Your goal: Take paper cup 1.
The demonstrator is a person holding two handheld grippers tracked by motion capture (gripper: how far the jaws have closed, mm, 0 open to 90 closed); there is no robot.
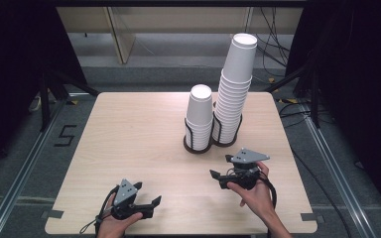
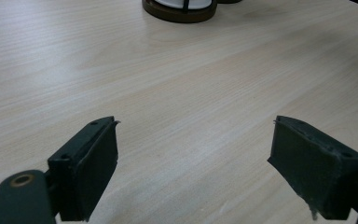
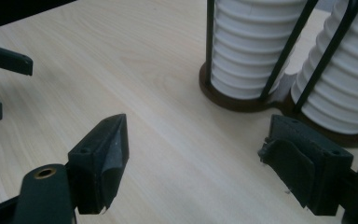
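Both grippers, left gripper (image 1: 148, 193) and right gripper (image 1: 219, 166), hover open-jawed and empty near the black cup holder (image 1: 198, 147), whose white paper cups (image 1: 199, 115) carry no readable writing.

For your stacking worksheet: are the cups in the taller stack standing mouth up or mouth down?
Mouth down. The taller stack narrows upward to a closed flat base on top, and the cup rims step outward toward the holder.

Cups cropped in my gripper views

Left gripper view cuts the cup holder (image 2: 179, 14) at top edge; right gripper view crops both cup stacks (image 3: 256, 46) above.
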